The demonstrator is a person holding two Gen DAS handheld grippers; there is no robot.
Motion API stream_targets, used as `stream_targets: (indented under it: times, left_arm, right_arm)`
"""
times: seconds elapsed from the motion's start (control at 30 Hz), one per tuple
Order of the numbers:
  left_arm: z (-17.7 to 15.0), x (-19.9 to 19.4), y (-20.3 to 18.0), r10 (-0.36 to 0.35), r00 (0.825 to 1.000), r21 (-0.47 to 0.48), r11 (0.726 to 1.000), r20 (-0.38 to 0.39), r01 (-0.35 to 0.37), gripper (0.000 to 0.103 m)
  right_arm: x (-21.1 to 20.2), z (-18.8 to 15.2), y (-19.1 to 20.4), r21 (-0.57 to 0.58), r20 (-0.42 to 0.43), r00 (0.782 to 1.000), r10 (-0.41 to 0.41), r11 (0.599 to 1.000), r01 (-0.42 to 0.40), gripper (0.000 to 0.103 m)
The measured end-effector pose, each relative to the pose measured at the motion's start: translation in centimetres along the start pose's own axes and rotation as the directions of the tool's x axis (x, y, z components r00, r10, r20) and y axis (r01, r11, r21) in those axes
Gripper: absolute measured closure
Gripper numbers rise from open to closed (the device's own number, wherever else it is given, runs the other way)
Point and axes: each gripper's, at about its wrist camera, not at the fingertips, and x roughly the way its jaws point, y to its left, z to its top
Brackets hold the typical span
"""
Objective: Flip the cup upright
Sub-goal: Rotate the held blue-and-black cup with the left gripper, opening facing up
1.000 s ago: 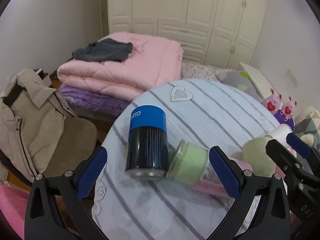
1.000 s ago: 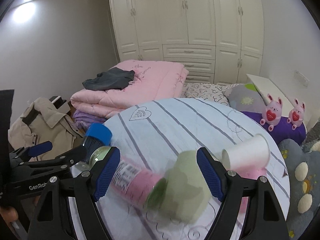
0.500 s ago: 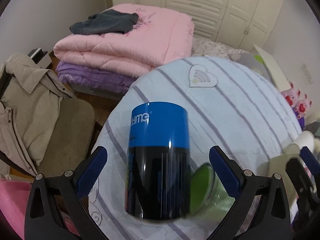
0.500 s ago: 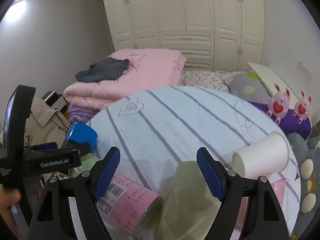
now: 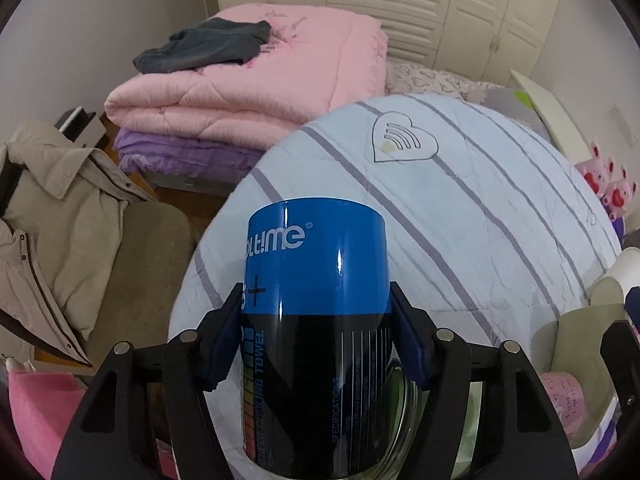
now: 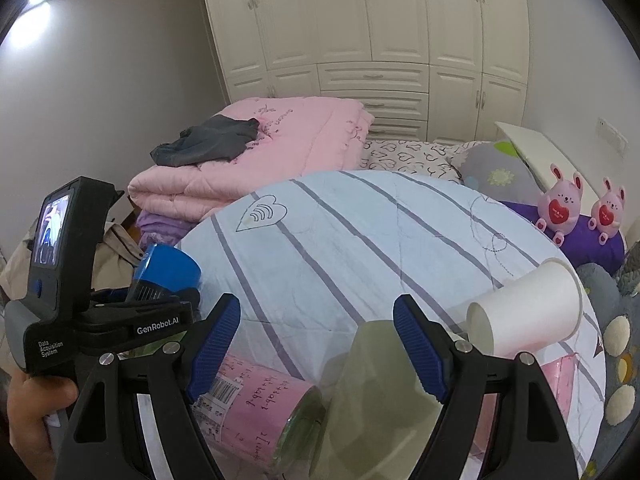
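Observation:
A blue-and-black cup (image 5: 320, 332) stands between my left fingers, blue end up. My left gripper (image 5: 316, 340) is shut on its sides near the table's near left edge. The same cup (image 6: 168, 270) shows at the left of the right wrist view, held by the left gripper. My right gripper (image 6: 316, 340) is open and empty above a pale green cup (image 6: 380, 396) that stands on the table. A white paper cup (image 6: 528, 308) lies on its side to the right. A pink cup with a label (image 6: 260, 404) lies on its side below the right gripper.
The round table (image 6: 360, 240) has a light blue striped cloth. Behind it lie a folded pink quilt (image 6: 272, 148) and a white wardrobe (image 6: 380, 32). A beige coat (image 5: 48, 232) on a chair is at the left. Pink plush toys (image 6: 580, 204) sit at the right.
My left gripper has moved in and shut on the blue-and-black cup. My right gripper has drawn back a little and stayed open; the pink cup now lies below it.

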Motion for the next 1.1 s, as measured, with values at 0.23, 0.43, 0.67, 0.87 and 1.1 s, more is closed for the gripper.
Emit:
stream_targets:
  times: [0.23,0.43,0.67,0.87,1.1]
  left_arm:
    - [0.1,-2.4,0.3,0.038,0.998,0.008,0.999,0.045,-0.038,0.035]
    - [-0.2,-5.7,0.1,0.057,0.993,0.017,0.998,0.105,-0.059,0.035]
    - [-1.3,-9.3,-0.8,0.076,0.984,0.028,0.996,0.163,-0.082,0.035]
    - [-2.7,-12.0,-1.5,0.080,0.977,0.038,0.995,0.197,-0.089,0.035]
    - [-5.0,-14.8,-3.6,0.050,0.975,0.071,0.995,0.216,-0.067,0.035]
  right_arm:
    - [-0.8,-0.2,-0.3,0.013,0.020,1.000,0.019,1.000,-0.019,0.023]
    - [-2.1,-0.3,-0.5,0.035,0.055,0.998,0.041,0.998,-0.043,0.023]
    - [-3.8,-0.7,-1.2,0.065,0.097,0.994,0.059,0.996,-0.066,0.023]
    - [-5.3,-1.5,-1.6,0.064,0.119,0.990,0.069,0.995,-0.077,0.023]
    - [-7.6,-2.3,-3.6,0.093,0.152,0.987,0.060,0.993,-0.074,0.023]
